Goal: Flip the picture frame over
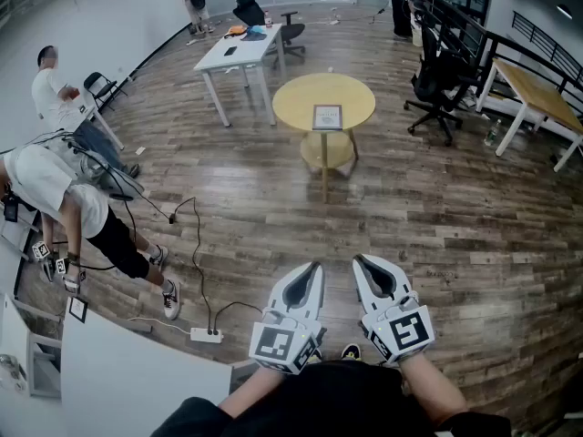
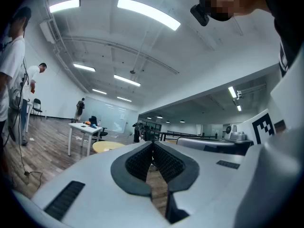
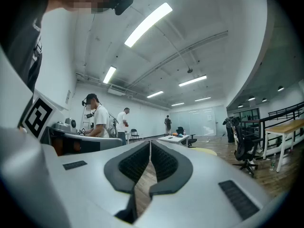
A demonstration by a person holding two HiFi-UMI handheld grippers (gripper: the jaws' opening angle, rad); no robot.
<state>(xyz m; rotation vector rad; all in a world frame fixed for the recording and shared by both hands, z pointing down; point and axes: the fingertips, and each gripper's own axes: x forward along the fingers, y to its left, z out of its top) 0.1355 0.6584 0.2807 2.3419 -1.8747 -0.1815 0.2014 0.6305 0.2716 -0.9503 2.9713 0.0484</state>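
Note:
A small picture frame (image 1: 327,116) lies flat on a round yellow table (image 1: 293,98) far ahead across the wooden floor. Both grippers hover close to my body, well short of that table. My left gripper (image 1: 316,265) points forward with its jaws together and nothing between them. My right gripper (image 1: 359,259) is beside it, likewise shut and empty. In the left gripper view the tips (image 2: 153,142) meet, with the yellow table (image 2: 107,146) showing far off. In the right gripper view the tips (image 3: 150,141) also touch.
A white desk (image 1: 235,51) with office chairs stands behind the round table. Black chairs (image 1: 439,94) and a wooden desk (image 1: 537,94) are at the right. A person (image 1: 68,203) bends over at the left beside cables and a power strip (image 1: 205,334). A railing (image 1: 492,35) runs at the far right.

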